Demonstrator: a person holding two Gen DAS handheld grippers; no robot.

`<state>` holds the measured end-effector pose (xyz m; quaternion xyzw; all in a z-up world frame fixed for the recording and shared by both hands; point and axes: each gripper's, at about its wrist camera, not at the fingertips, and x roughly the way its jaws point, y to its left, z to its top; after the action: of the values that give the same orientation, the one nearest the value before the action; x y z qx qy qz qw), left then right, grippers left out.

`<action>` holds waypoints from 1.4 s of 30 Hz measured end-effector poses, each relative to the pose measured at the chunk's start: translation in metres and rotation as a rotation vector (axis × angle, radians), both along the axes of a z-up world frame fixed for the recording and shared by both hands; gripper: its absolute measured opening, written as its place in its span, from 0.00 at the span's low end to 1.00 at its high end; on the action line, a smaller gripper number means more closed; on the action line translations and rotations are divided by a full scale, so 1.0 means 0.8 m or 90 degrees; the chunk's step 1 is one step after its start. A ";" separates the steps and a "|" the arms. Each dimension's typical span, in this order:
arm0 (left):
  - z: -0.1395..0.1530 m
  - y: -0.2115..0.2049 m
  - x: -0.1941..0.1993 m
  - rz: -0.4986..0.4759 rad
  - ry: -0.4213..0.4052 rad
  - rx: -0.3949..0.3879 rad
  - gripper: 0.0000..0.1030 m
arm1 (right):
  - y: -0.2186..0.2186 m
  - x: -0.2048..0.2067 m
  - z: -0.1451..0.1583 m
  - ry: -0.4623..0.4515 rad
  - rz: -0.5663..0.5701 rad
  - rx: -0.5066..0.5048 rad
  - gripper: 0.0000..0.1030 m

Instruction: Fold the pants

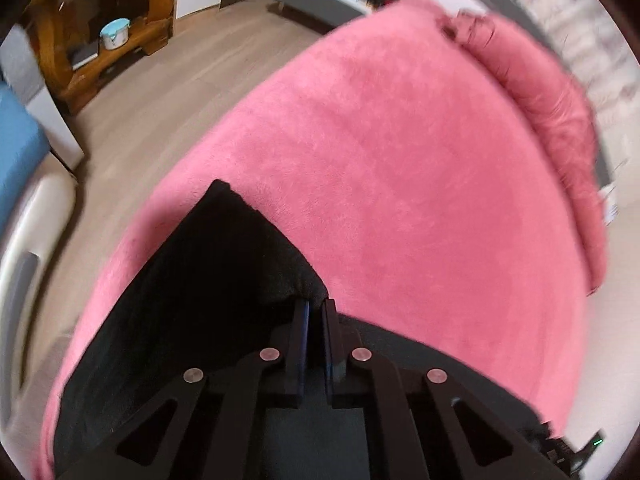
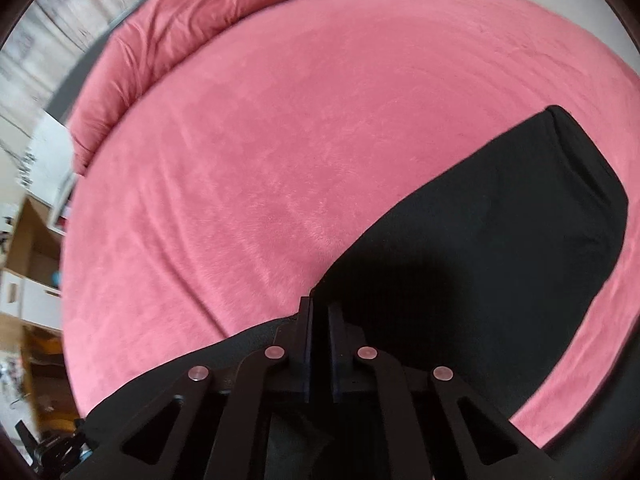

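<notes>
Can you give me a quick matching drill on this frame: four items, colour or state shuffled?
Items:
1. pants
2. blanket
3. left tongs
4. lidded pot

Colour or state:
A. pink, spread over the bed
B. teal and white, on a wooden shelf
C. black, lying on the blanket
D. closed on an edge of black fabric

Pairs: 1-C, 2-A, 3-D, 4-B
</notes>
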<state>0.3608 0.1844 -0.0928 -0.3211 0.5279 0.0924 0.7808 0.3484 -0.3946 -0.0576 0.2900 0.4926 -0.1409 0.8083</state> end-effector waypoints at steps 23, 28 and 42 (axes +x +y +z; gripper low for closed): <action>0.027 0.040 -0.292 0.041 -0.296 -0.198 0.05 | 0.014 -0.341 0.053 -0.305 -0.016 0.065 0.06; -0.003 0.039 -0.333 0.049 -0.290 -0.200 0.05 | 0.005 -0.408 -0.002 -0.284 -0.060 0.115 0.06; -0.045 0.027 -0.369 0.061 -0.256 -0.234 0.46 | 0.007 -0.434 -0.070 -0.263 -0.055 0.177 0.49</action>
<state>0.0658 0.2064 -0.1284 -0.4938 0.3543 -0.0335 0.7934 0.0012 -0.3890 -0.1135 0.4416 0.3187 -0.0436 0.8376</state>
